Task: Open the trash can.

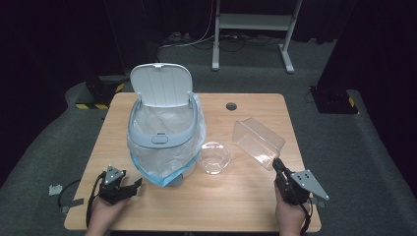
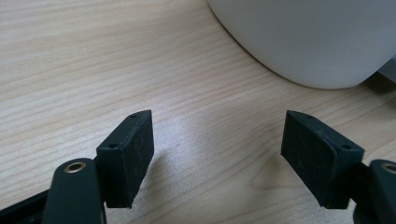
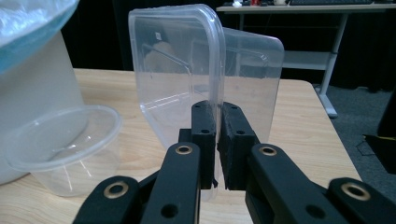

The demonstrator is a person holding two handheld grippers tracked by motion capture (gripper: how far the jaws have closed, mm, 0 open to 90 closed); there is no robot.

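right gripper (image 3: pixel 217 140) is clamped on the thin rim of a clear rectangular container (image 1: pixel 258 142), jaws nearly together with only the plastic wall between the pads; the container is held tilted off the table (image 1: pixel 246 191), its mouth turned sideways, at the right half of the tabletop. risk one: the bite is on a narrow edge near one corner, so the tub can pivot or slide out between the pads if the wrist swings fast — thin, slick plastic gives little purchase. risk two: squeezing harder would likely buckle or crack the rim. just to its left stands a clear round cup (image 1: pixel 215 157), close to the bin; a low sweep toward the bin could knock it over or push it along. the white lidded bin (image 1: pixel 162 130) stands with its lid up and a bag lining it, the bag's blue edge hanging loose over the front — a container corner could snag that liner and drag it out of the ring. left gripper (image 2: pixel 217 154) rests low over bare wood beside the bin's base, jaws wide apart and holding nothing, so the bin is unsteadied if it gets bumped.
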